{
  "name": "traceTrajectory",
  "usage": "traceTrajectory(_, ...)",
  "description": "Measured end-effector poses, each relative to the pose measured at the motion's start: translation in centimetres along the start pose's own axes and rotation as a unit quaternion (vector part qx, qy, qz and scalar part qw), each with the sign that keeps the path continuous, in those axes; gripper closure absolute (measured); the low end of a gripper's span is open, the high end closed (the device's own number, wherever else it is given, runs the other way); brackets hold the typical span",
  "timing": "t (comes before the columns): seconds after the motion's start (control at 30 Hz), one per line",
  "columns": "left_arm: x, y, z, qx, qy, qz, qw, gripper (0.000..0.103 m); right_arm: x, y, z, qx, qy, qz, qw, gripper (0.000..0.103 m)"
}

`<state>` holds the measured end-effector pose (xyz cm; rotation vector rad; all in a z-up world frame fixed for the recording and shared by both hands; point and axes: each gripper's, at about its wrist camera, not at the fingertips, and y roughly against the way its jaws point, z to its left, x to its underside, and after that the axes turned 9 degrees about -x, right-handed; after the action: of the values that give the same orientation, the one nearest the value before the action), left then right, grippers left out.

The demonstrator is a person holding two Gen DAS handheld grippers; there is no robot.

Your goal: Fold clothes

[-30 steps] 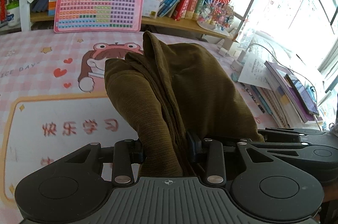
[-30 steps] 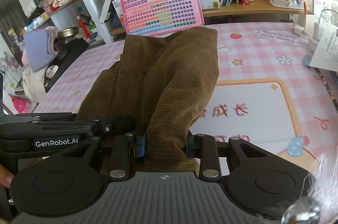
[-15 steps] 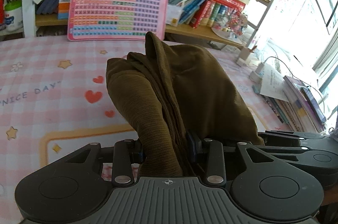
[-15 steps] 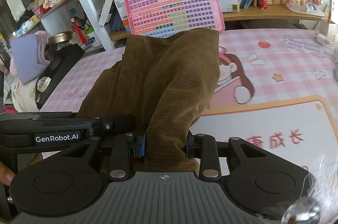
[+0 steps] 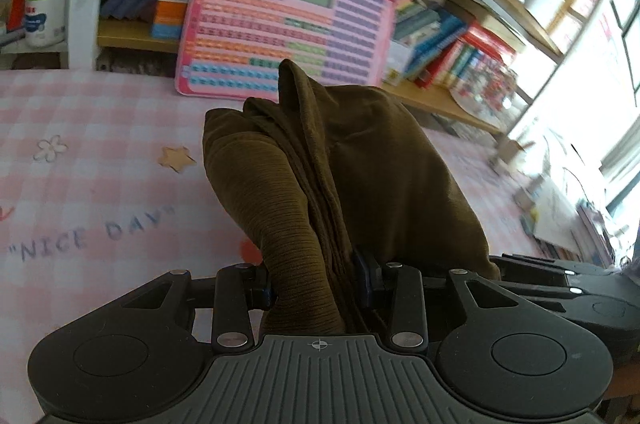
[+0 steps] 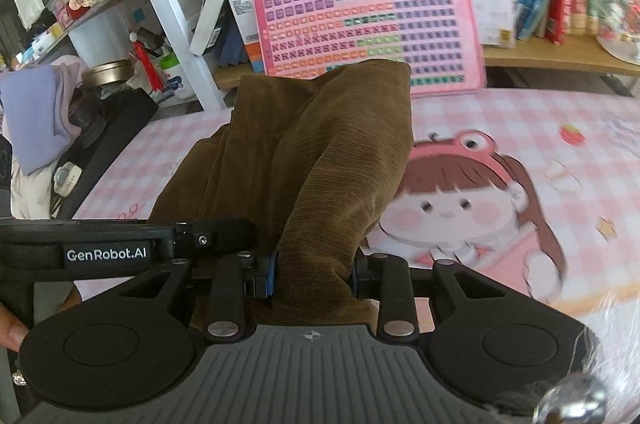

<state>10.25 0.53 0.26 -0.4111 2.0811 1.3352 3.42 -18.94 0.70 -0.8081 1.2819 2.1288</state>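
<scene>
A folded brown corduroy garment (image 5: 344, 160) hangs between both grippers above the pink checked table mat (image 5: 80, 184). My left gripper (image 5: 316, 280) is shut on the garment's thick folded edge, the cloth bunched between its blue pads. In the right wrist view the same brown garment (image 6: 320, 160) drapes forward over the mat, and my right gripper (image 6: 316, 274) is shut on its other end. The left gripper's black body (image 6: 120, 248) shows just left of the right one, side by side with it. Both sets of fingertips are hidden by cloth.
A pink keyboard toy (image 6: 368, 24) leans on the bookshelf (image 6: 560, 52) at the mat's far edge. A black device and a lilac cloth (image 6: 32, 120) lie off the mat's left side. Papers and books (image 5: 560, 208) crowd the right edge. A fingertip (image 6: 10, 332) shows at lower left.
Both grippers have carried the garment sideways to the left across the mat; the cartoon girl print now lies right of it. The grips and the garment's shape are unchanged.
</scene>
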Motion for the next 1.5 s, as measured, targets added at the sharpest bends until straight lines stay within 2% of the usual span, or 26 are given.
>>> traceTrajectory(0.4,-4.0,-4.8,3.5,-0.022,0.02,-0.003,0.9995,0.067,-4.1,-7.0,-1.3,-0.006,0.012,0.007,1.0,0.074)
traceTrajectory(0.6,-5.0,-5.7,5.5,-0.034,0.035,-0.007,0.9988,0.067,-4.5,-9.4,-1.3,-0.018,-0.001,-0.002,1.0,0.073)
traceTrajectory(0.67,-5.1,-6.2,6.3,-0.04,0.046,-0.009,0.9981,0.065,-4.4,-10.3,-1.5,-0.017,-0.02,-0.003,1.0,0.072)
traceTrajectory(0.83,-4.6,-7.2,7.1,-0.055,0.053,-0.001,0.9971,0.059,-3.7,-11.8,-2.8,-0.016,-0.066,0.0,0.998,0.059)
traceTrajectory(0.97,-4.5,-6.8,7.1,-0.055,0.051,-0.005,0.9972,0.054,-3.8,-11.2,-3.0,-0.007,-0.073,-0.005,0.997,0.049)
traceTrajectory(1.13,-4.1,-5.0,6.9,-0.065,0.045,-0.022,0.9966,0.053,-3.8,-9.6,-2.1,0.034,-0.059,-0.004,0.998,0.038)
traceTrajectory(1.3,-2.9,-2.8,6.4,-0.081,0.029,-0.038,0.9956,0.051,-2.7,-7.9,-0.8,0.068,-0.033,-0.002,0.997,0.037)
traceTrajectory(1.37,-2.3,-1.9,6.0,-0.088,0.022,-0.042,0.995,0.047,-2.1,-7.3,-0.2,0.078,-0.023,-0.005,0.997,0.036)
traceTrajectory(1.5,-1.3,-0.3,4.9,-0.102,0.005,-0.047,0.9937,0.043,-1.0,-6.0,1.1,0.106,-0.016,-0.004,0.994,0.03)
